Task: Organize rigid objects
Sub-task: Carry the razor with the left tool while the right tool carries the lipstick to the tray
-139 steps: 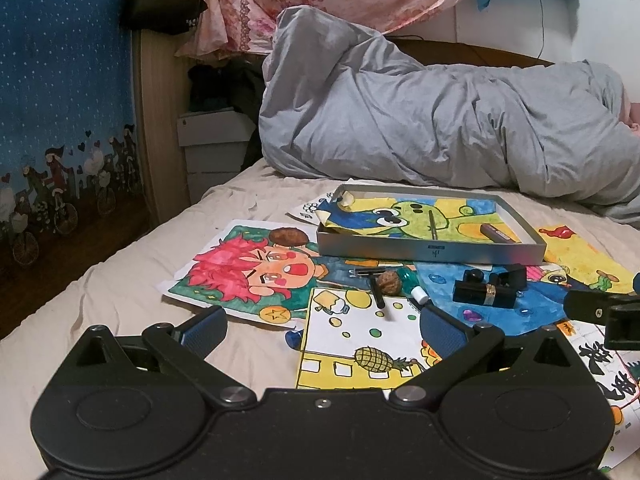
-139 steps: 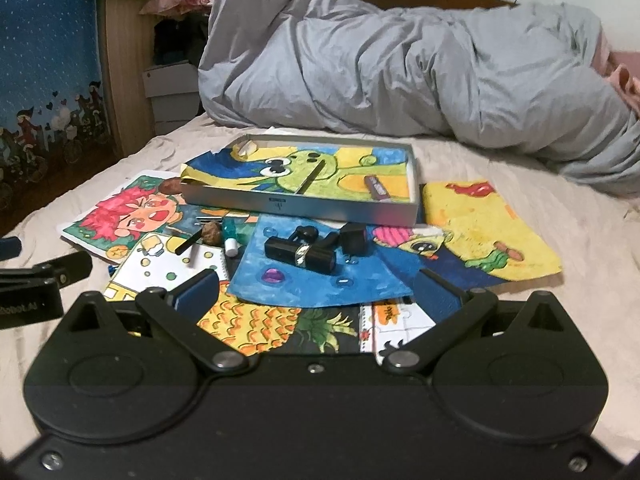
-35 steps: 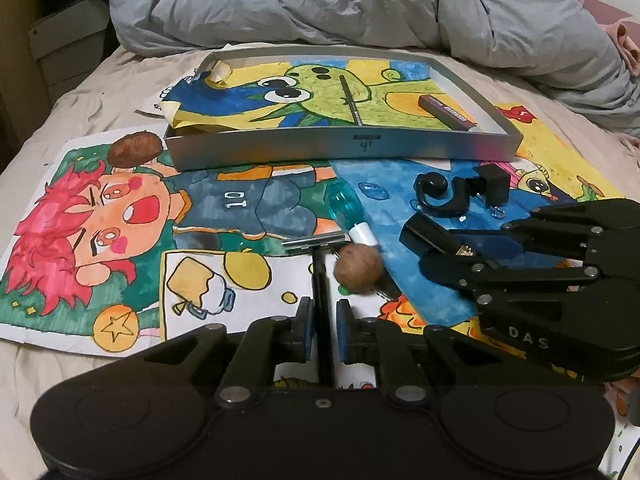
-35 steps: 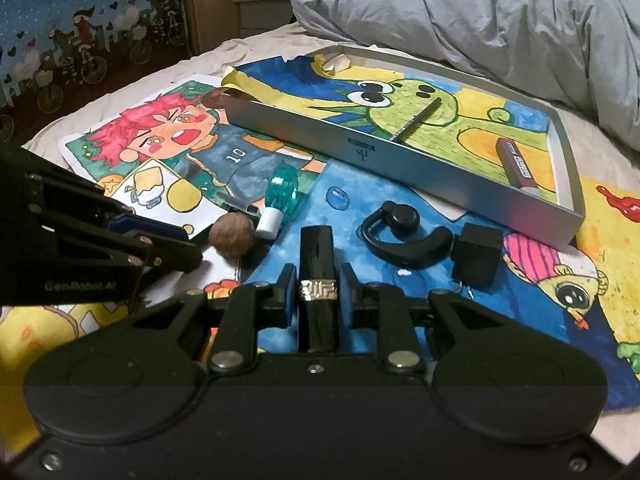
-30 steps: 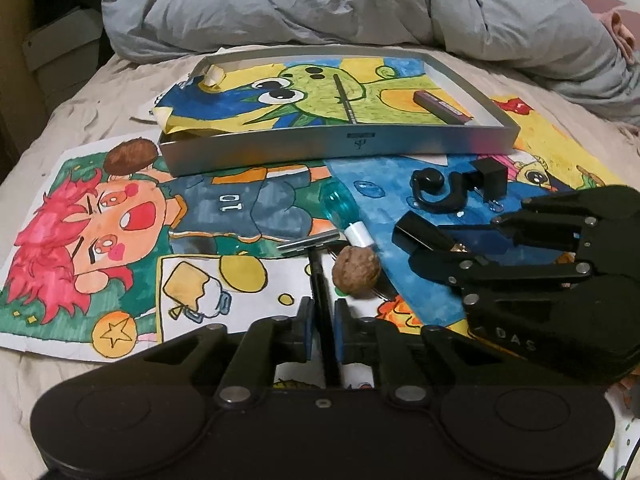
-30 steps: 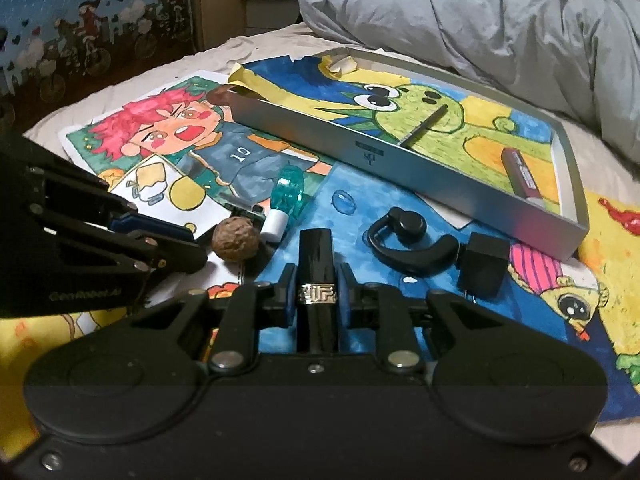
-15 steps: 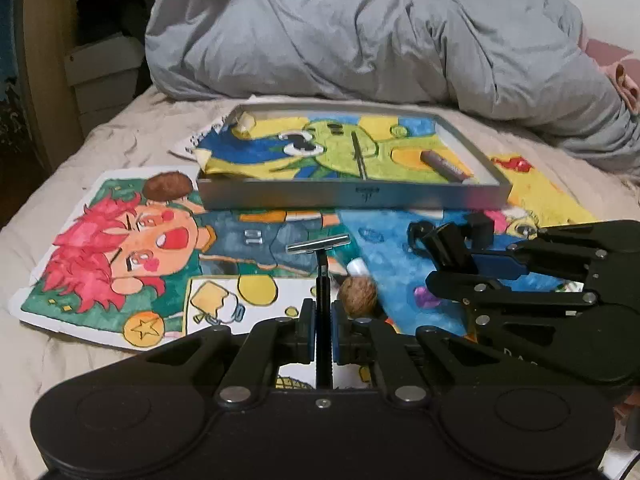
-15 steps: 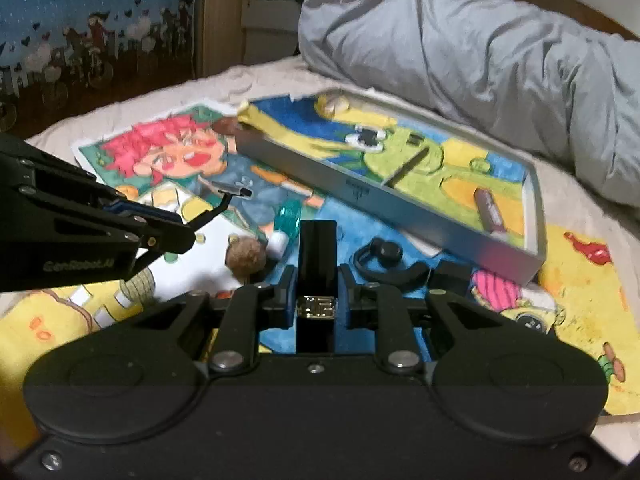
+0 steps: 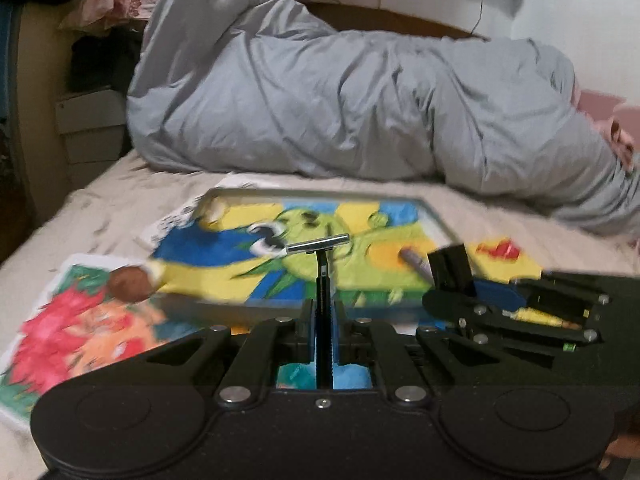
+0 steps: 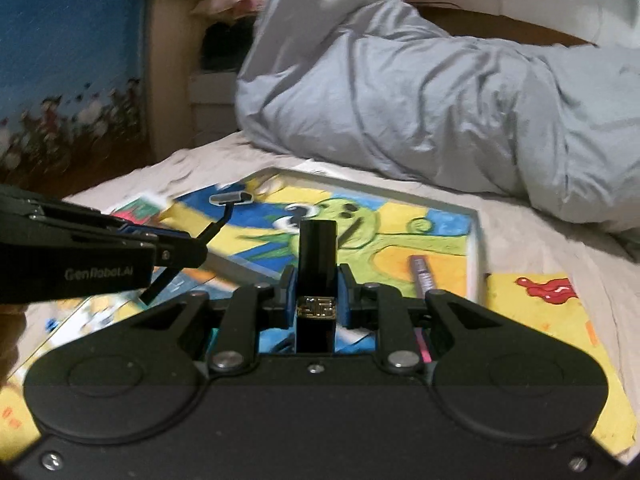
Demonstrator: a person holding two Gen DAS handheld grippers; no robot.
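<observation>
The left claw (image 9: pixel 323 314) is clenched on the thin black handle of a metal-headed safety razor (image 9: pixel 319 245), held above the shallow grey metal tray (image 10: pixel 476 240); the right claw (image 10: pixel 316 296) grips a black rectangular lipstick tube with a gold band (image 10: pixel 317 256) just short of the tray's near wall. The slim razor handle could twist or slip between the pads. With both claws close together over the tray, they could knock each other or drop things outside its rim.

Only one readable text: "GenRobot.AI", in pale letters on the black side of the left gripper (image 10: pixel 182 246), seen in the right wrist view. On the black lipstick tube (image 10: pixel 317 280) held in the right gripper (image 10: pixel 316 296), a gold band with a maze-like pattern, not letters. On the purple-grey stick (image 10: pixel 422 276) in the tray (image 10: pixel 476 248), some small print, too blurred to read. In the left wrist view, nothing legible at all.
</observation>
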